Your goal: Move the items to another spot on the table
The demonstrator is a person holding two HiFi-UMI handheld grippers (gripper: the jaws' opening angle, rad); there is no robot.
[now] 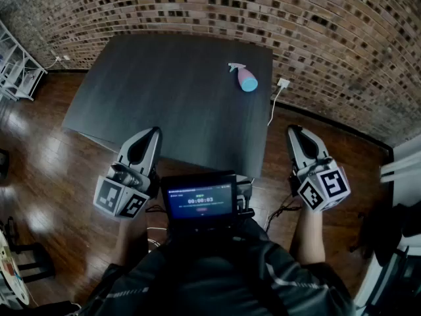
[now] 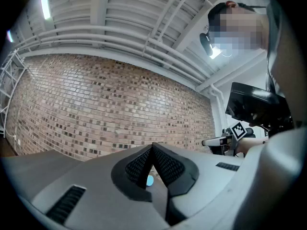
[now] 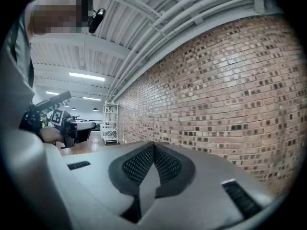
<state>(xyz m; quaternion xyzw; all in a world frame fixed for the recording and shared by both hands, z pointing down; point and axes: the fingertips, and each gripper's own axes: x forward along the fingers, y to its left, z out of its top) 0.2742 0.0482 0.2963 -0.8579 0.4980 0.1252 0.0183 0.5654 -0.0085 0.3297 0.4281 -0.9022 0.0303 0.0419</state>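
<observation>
A small pink and light-blue spray bottle (image 1: 247, 79) with a white nozzle lies on its side near the far right corner of the dark table (image 1: 158, 97). Both grippers hang short of the table's near edge, far from the bottle. My left gripper (image 1: 153, 132) is shut and empty at the near left; its own view shows the ribbed tips (image 2: 152, 146) touching, with a speck of blue (image 2: 149, 180) in the slit below them. My right gripper (image 1: 293, 131) sits past the table's right side over the floor, tips (image 3: 153, 146) together with nothing held.
A white plug and cable (image 1: 281, 84) lie on the wooden floor by the table's right edge. A white rack (image 1: 16, 71) stands far left. A brick wall (image 1: 316, 38) runs behind the table. A small screen (image 1: 199, 201) sits at the person's chest.
</observation>
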